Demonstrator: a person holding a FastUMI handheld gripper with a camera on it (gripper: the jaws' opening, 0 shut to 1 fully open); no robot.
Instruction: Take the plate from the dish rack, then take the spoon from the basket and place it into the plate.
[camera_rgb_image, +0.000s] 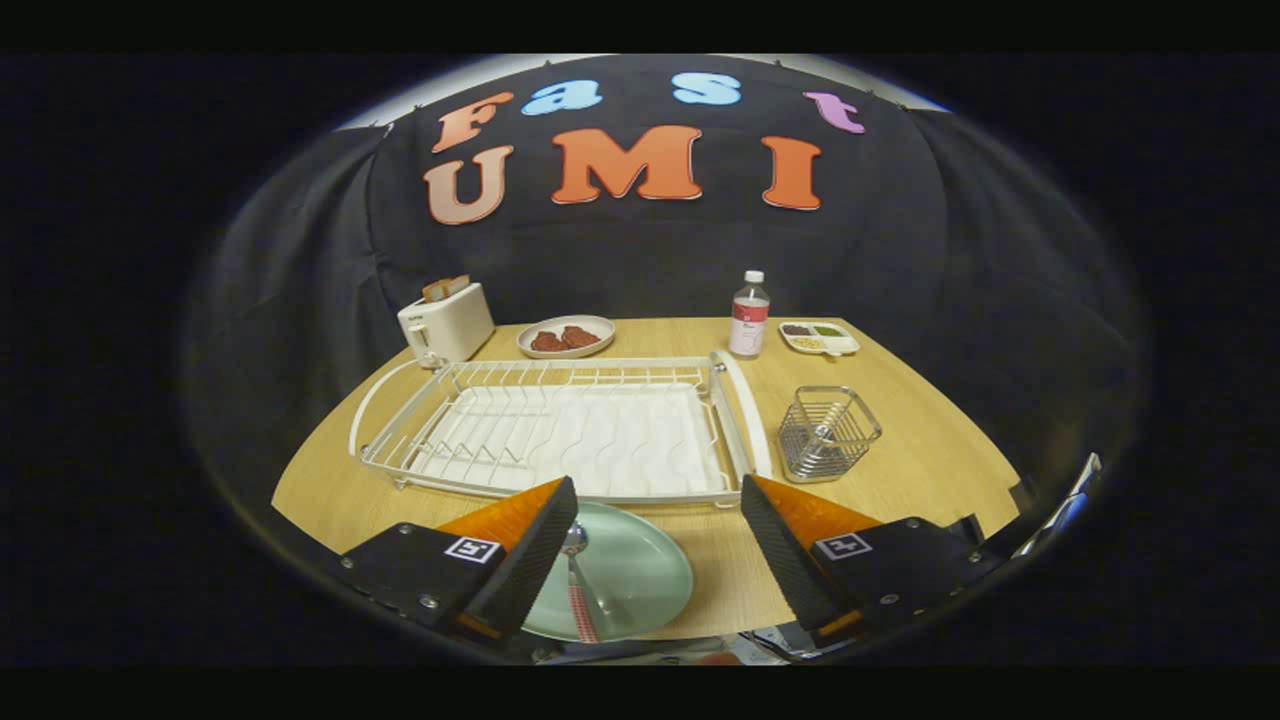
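One spoon (580, 590) on plate (640, 580) | tongs (655, 550) wide apart, empty | dish rack (560, 430), basket (828, 432) beyond

A wooden desk (930, 440) is being shown inside a booth, and it is being backed by a black cloth wall (640, 260) that is hanging in soft folds. Above the cloth, a pale strip of wall or ceiling (440, 85) is being glimpsed. The desk is being lit evenly from above, with only faint shadows being cast on its surface.
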